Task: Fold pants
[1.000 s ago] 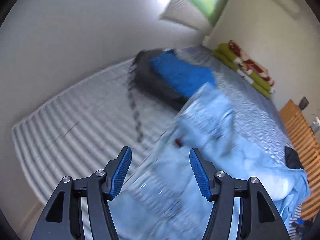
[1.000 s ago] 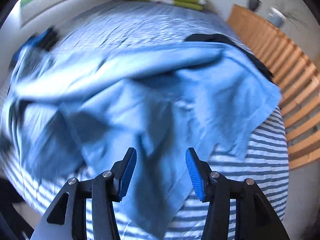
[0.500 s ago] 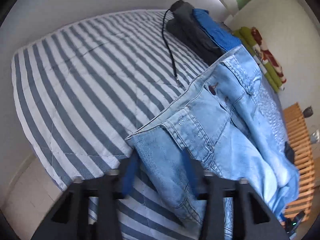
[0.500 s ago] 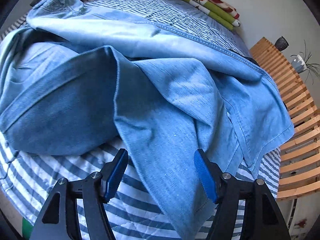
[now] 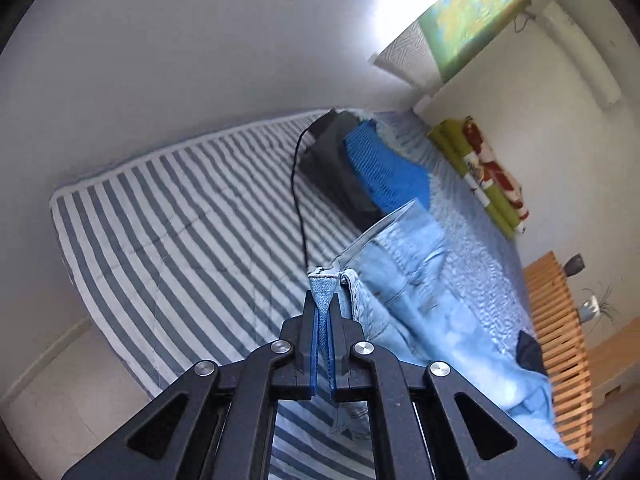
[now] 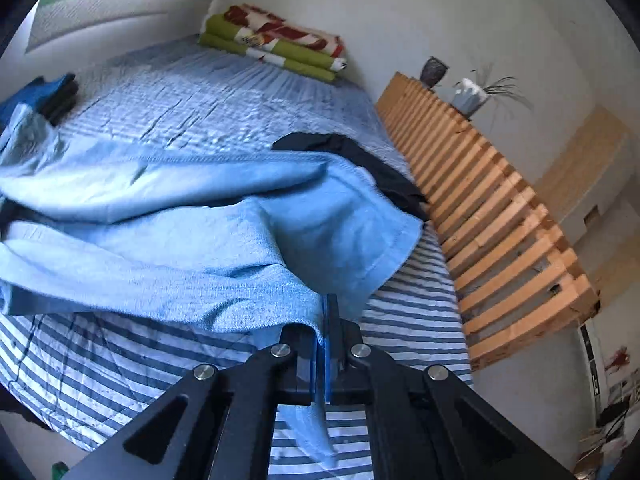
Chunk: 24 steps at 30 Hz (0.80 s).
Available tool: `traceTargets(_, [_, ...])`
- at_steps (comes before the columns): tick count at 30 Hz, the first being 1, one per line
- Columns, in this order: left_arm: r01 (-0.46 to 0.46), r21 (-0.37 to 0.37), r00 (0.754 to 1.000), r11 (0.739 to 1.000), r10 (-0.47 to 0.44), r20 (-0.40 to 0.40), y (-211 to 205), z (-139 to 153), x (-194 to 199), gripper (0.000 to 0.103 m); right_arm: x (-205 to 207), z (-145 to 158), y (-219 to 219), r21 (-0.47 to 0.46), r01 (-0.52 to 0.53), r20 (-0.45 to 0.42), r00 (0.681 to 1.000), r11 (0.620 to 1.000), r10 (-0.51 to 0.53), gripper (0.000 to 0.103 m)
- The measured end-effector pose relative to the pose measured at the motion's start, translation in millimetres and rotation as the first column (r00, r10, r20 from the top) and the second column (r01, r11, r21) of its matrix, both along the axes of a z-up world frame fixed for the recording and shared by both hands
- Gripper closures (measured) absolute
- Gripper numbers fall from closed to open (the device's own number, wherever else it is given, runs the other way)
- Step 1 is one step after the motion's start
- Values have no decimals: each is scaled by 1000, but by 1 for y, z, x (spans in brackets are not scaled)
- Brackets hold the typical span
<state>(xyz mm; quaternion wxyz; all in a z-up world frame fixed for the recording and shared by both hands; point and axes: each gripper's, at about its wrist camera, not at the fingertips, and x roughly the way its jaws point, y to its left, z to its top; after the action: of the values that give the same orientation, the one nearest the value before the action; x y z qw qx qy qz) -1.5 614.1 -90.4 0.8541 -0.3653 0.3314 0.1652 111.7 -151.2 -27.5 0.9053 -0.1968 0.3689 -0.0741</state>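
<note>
Light blue jeans (image 5: pixel 404 280) lie across a striped bed. In the left wrist view my left gripper (image 5: pixel 322 312) is shut on the waistband corner, which sticks up between the blue pads and is lifted off the cover. In the right wrist view my right gripper (image 6: pixel 323 320) is shut on the edge of a jeans leg (image 6: pixel 224 248); a flap of denim hangs down below the pads. The rest of the jeans spreads in loose folds to the left and behind.
A dark grey and blue folded pile (image 5: pixel 360 168) with a black cord sits further up the striped bed cover (image 5: pixel 168 216). A green and red folded blanket (image 6: pixel 276 40) lies by the wall. A black garment (image 6: pixel 360 160) lies beside a wooden slatted frame (image 6: pixel 500 216).
Both grippers were open over the jeans and have closed on the denim. Both have since risen, lifting the waistband corner and the leg edge off the bed.
</note>
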Motion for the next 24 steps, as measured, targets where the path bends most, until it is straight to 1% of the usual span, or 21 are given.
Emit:
traceTargets(1, [5,2,1000,1000,-5,22,-1,8,-4,101,-4,12,-9,13,7,17,1000,1000,-7,102])
traceTargets(2, [8,-3,999,1000,-8,44,-2,17,-10,101,-7,24,-19,47,10,22,1000,999,-11,101])
traceTargets(4, [8,-3,998,1000,-8,68,-3,25,-17,101,-9,45,-42,148,27,12,1000,989,-29,101])
traceTargets(5, [7,18,998,1000,-8,56,-4,27,-18,101,-8,50,-50,187,44,9,999,981,-47,101])
traceTargets(6, [-1,48,1000,999,0,26,-5,25,-16,101,-3,50,-57,210,73,5,997,975,-75,101])
traceTargets(7, [-2,56,1000,998,2,-2,-6,20,-13,101,10,43,-62,199,115,-16,993,973,-114,101])
traceTargets(8, [2,54,1000,999,-1,-25,-6,15,-11,101,23,31,-61,163,143,-44,990,976,-138,101])
traceTargets(9, [3,60,999,998,1,-54,-7,6,-7,101,38,15,-59,109,162,-65,986,981,-156,101])
traceTargets(10, [-2,70,996,998,8,-86,-6,-4,-5,101,49,-4,-56,37,179,-79,981,983,-176,101])
traceTargets(11, [-14,63,994,998,21,-109,-5,-13,-6,101,62,-24,-53,-33,187,-95,977,982,-189,101])
traceTargets(12, [-26,44,991,999,32,-127,-2,-21,-9,101,75,-46,-50,-77,188,-136,971,979,-197,101])
traceTargets(13, [-34,32,989,999,38,-145,2,-29,-13,100,84,-66,-50,-82,178,-207,959,981,-192,101])
traceTargets(14, [-43,15,986,999,45,-158,7,-33,-20,100,92,-86,-51,-60,155,-297,940,986,-166,101])
traceTargets(15, [-51,-10,986,999,49,-162,14,-39,-24,96,96,-101,-53,-33,157,-352,923,987,-158,100])
traceTargets(16, [-50,-33,985,998,44,-168,18,-44,-29,89,97,-109,-56,-7,170,-378,912,985,-160,96])
traceTargets(17, [-58,-37,981,998,50,-189,22,-43,-33,87,97,-113,-61,19,181,-393,906,983,-159,93])
traceTargets(18, [-77,-10,977,997,74,-199,23,-41,-39,82,96,-114,-66,47,196,-396,904,980,-161,85])
traceTargets(19, [-86,23,978,996,89,-188,25,-34,-44,80,94,-113,-71,73,205,-392,906,976,-161,75])
traceTargets(22, [-89,57,984,994,97,-147,28,-14,-47,79,84,-99,-89,134,205,-357,923,970,-145,62])
traceTargets(23, [-79,67,986,995,88,-141,26,-8,-44,79,79,-93,-97,160,207,-341,929,965,-143,60])
traceTargets(24, [-61,83,988,995,72,-136,21,-2,-39,79,75,-88,-104,187,214,-328,934,959,-144,54])
